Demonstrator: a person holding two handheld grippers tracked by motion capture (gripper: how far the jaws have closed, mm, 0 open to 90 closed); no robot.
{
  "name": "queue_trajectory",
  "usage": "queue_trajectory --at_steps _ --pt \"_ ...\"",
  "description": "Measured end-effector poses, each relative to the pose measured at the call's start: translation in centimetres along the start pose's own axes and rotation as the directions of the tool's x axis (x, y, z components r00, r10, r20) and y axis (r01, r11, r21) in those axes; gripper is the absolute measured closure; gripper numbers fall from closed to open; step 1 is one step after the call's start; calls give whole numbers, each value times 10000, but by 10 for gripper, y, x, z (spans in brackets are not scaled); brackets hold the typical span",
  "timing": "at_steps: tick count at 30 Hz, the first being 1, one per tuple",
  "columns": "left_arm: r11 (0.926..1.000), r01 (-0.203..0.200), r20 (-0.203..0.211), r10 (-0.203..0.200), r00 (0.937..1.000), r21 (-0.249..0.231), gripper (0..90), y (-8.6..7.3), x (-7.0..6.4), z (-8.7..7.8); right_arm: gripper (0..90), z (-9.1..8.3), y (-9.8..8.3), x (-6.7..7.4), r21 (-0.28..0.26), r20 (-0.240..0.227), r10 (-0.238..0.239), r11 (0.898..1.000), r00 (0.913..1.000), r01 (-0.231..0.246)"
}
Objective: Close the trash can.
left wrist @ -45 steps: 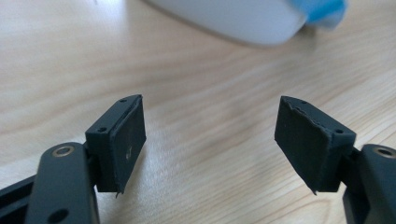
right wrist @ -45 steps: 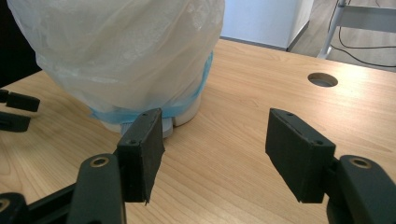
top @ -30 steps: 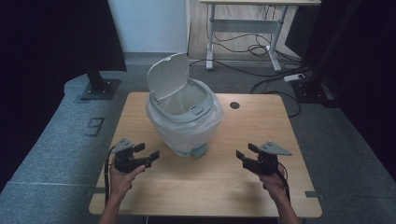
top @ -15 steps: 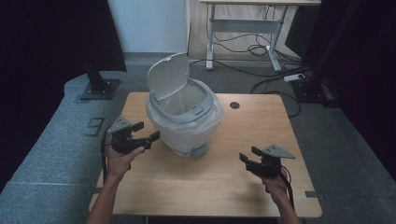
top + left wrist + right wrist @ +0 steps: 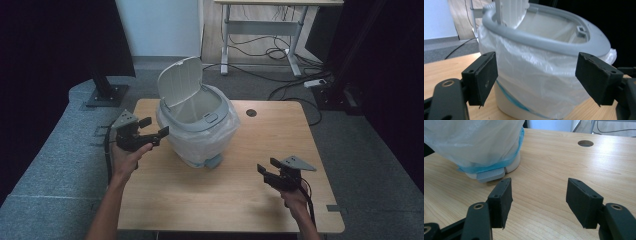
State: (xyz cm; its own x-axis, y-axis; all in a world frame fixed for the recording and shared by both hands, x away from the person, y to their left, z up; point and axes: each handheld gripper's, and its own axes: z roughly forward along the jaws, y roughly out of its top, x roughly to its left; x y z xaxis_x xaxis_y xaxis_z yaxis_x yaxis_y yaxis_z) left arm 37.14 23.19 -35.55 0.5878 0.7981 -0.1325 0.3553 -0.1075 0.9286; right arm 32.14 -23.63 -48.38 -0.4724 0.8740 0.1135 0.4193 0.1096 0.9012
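On the wooden bench point(image 5: 235, 190) I find a pedal bin point(image 5: 197, 125), lid point(image 5: 180, 87) raised, lined with a clear bag point(image 5: 536, 82). My left gripper point(image 5: 152, 129) sits beside its rim, jaws apart; my right gripper point(image 5: 267, 166) hovers near the front edge, jaws apart. Grey carpet point(image 5: 45, 165) surrounds the bench; a cable hole point(image 5: 251, 113) lies beyond the bin.
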Motion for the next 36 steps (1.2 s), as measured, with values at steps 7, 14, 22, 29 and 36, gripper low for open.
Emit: queue_trajectory --at_steps 7,14,22,29,36 --pt "9999 -102 32 102 9999 -116 178 19 4 5 378 0 -1 0 6 4 -15 10000 10000 15" --pt "9998 -58 36 59 10000 -199 178 31 13 16 378 -1 -1 -1 -4 7 23 10000 10000 -23" --pt "9998 -121 -138 118 9998 -174 178 44 21 25 378 1 -2 -1 92 -26 2 10000 10000 -2" --pt "9997 -184 -187 181 9997 -177 178 55 29 34 378 4 -5 -2 214 -36 28 9998 10000 -27" --pt "9991 -363 65 364 9993 -241 190 73 37 45 378 7 -7 -1 350 -36 47 9994 10000 -46"
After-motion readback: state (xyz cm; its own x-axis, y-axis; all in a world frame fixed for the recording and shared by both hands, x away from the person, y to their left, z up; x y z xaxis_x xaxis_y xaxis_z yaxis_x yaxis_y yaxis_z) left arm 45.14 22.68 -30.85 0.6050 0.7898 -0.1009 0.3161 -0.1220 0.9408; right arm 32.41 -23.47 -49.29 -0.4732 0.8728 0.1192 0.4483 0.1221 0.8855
